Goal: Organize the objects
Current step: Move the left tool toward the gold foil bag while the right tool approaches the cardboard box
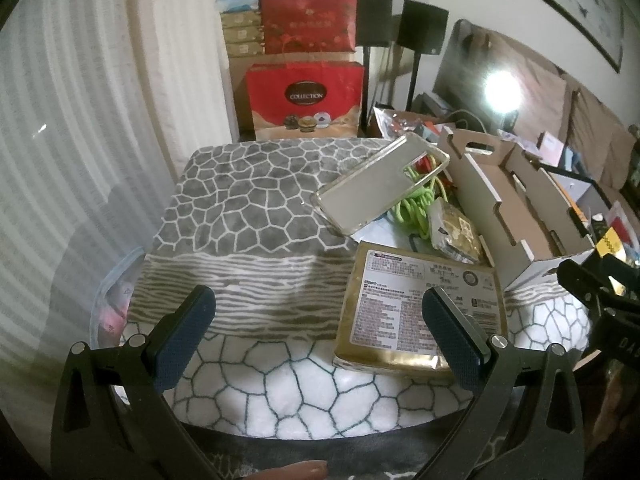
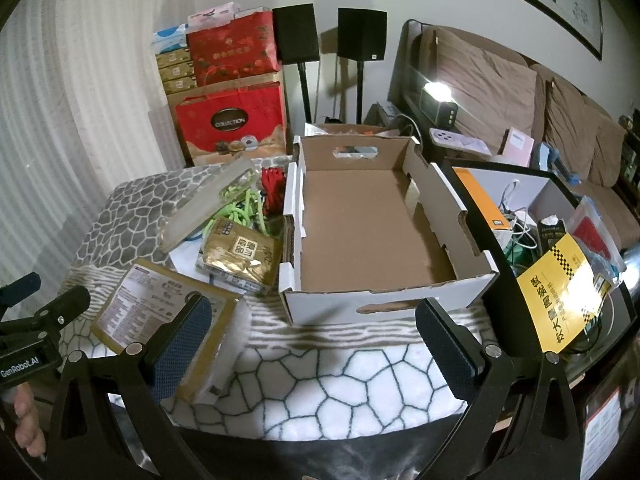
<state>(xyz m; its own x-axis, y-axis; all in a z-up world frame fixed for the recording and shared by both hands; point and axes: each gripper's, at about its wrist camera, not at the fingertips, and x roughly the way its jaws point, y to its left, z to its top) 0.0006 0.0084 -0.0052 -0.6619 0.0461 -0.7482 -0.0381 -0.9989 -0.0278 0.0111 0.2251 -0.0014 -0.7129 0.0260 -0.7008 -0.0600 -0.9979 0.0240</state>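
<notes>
Cardboard tray [image 2: 360,224], an open box with white outer walls and cut-out handles, stands empty on the pebble-patterned blanket [image 2: 352,384], and everything else is placed here against it. Just beside its left wall lies a loose heap: a gold foil packet [image 2: 240,258] nearest the wall, a green cord [image 2: 240,210] and a red bundle [image 2: 272,192] behind that, and a clear phone case [image 1: 380,184] propped tilted over the cord. Nearer the camera than that heap, left of the tray's near corner, a flat gold box [image 1: 420,312] lies label side up on the blanket. To the right of the tray, a black-rimmed bin [image 2: 480,240] holds cables and a yellow packet [image 2: 560,300]. Behind the tray, against the wall, stand stacked red gift boxes [image 2: 232,124] and two black speakers [image 2: 296,32] on stands. The left gripper [image 1: 320,340] hangs over the blanket well left of the tray with its jaws spread wide and nothing between them, its right finger in front of the flat gold box. The right gripper [image 2: 312,344] hangs before the tray's near wall, jaws equally wide, empty.
</notes>
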